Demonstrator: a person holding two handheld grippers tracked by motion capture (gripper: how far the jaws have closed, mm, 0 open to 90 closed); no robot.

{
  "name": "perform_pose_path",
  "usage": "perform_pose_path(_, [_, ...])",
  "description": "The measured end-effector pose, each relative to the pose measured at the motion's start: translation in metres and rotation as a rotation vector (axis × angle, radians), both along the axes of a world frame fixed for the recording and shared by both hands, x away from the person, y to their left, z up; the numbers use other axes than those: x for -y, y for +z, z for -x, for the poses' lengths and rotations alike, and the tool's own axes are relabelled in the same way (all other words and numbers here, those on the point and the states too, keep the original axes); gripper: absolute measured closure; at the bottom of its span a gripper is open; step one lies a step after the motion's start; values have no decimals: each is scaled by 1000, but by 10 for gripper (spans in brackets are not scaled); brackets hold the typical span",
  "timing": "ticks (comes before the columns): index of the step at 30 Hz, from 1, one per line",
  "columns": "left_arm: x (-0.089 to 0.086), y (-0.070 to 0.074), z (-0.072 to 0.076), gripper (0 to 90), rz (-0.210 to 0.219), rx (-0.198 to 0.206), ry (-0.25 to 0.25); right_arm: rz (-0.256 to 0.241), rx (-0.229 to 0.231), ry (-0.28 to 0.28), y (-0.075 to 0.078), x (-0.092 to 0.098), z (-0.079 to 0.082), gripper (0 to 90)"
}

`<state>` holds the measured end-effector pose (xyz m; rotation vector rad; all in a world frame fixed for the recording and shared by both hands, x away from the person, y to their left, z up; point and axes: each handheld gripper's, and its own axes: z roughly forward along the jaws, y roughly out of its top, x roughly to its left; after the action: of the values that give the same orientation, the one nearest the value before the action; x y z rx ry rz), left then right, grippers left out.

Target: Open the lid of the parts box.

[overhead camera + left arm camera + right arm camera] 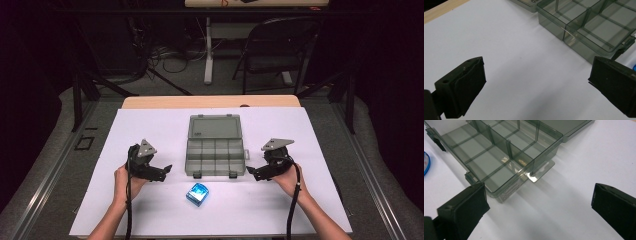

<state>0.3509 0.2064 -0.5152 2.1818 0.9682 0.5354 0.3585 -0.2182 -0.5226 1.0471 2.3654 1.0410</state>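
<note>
A smoky clear plastic organizer box (215, 156) lies open in the middle of the white sheet, its lid (215, 128) folded back away from me. Its divided compartments (594, 27) (491, 152) hold nothing. A small blue object (197, 193) rests on the sheet in front of the box. My left gripper (164, 172) hovers left of the box, open, with bare sheet between its jaws (534, 85). My right gripper (251, 172) hovers right of the box, open, beside the box's hang tab (540, 171).
The white sheet (150, 130) covers a wooden table (210, 101). A folding chair (280, 47) and a table leg (208, 50) with cables stand on the floor beyond it. Metal rails (45, 175) run along both sides.
</note>
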Motion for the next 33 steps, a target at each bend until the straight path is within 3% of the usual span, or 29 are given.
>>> perform_pose_path(9, [0,-5,9,3,0,-18,-3,8,-8,4,-3,6,15,0])
perform_pose_path(16, [2,-4,18,2,14,-14,-13,-22,20,6,0,11,26,0])
perform_pose_path(22, [1,-8,24,2,22,-39,-15,-23,23,25,3,9,31,0])
perform_pose_path(33, [-4,-6,26,2,28,-23,-16,-19,55,48,5,5,37,0])
